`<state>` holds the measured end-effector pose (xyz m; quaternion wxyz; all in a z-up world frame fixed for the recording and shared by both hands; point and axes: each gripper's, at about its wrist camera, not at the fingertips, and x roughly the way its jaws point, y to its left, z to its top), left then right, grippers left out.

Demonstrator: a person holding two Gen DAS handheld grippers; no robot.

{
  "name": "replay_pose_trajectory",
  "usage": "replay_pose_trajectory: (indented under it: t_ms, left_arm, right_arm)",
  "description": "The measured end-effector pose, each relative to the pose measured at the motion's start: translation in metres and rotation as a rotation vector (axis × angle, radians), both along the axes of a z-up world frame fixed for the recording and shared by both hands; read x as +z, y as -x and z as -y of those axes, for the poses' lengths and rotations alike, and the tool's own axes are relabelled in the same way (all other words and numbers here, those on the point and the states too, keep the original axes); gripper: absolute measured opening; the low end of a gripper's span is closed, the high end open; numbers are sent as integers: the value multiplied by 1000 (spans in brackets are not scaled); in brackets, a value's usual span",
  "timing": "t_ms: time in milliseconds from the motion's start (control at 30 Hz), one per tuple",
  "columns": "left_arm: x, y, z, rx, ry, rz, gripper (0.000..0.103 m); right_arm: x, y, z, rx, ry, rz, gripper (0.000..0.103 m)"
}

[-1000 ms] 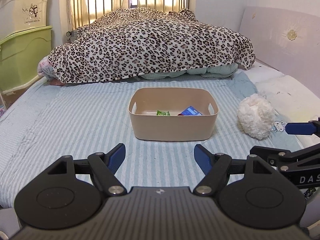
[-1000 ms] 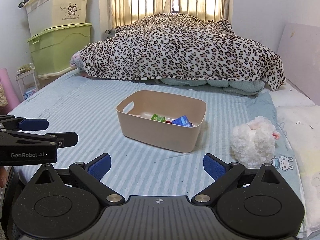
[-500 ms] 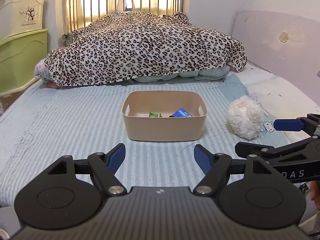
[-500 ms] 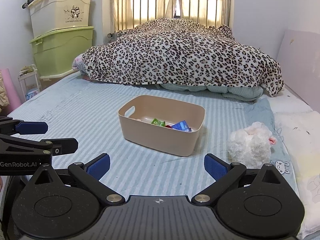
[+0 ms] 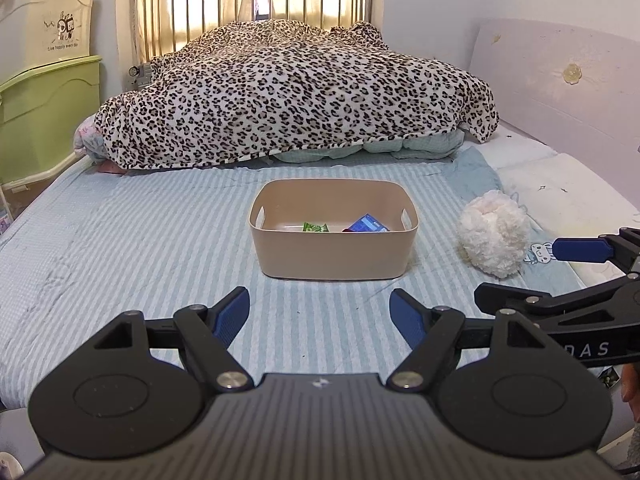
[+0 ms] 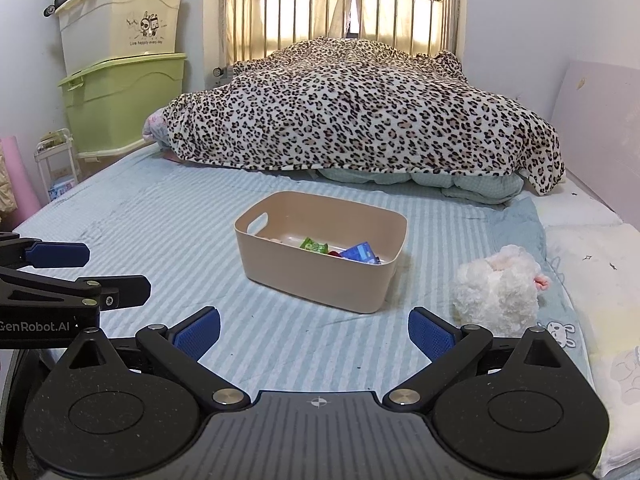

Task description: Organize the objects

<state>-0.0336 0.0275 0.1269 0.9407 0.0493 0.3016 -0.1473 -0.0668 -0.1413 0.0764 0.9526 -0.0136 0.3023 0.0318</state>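
Observation:
A beige plastic bin (image 5: 334,254) (image 6: 320,280) stands mid-bed on the striped sheet. Inside lie a green packet (image 5: 315,227) (image 6: 314,245) and a blue packet (image 5: 367,225) (image 6: 359,253), with something red between them, mostly hidden. A white plush toy (image 5: 493,236) (image 6: 498,290) lies right of the bin. My left gripper (image 5: 320,314) is open and empty, low at the bed's near edge. My right gripper (image 6: 314,332) is open and empty beside it; each shows at the side of the other's view.
A leopard-print blanket (image 5: 288,92) is heaped at the far end before a metal rail (image 6: 340,20). Green and cream storage boxes (image 6: 120,80) stack at the left. A headboard panel (image 5: 560,92) and pillows (image 5: 560,192) lie right.
Both grippers have drawn back and risen a little, so the bin and plush look smaller and farther. Both stayed open. Nothing on the bed moved.

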Motion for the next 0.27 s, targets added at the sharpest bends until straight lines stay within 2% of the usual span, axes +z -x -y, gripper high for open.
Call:
replay_pose_trajectory:
  t_ms: [267]
  left_arm:
    - [0,0,-3,8,-3,5,84]
  right_arm:
    - [0,0,1,-4,2,-4,102]
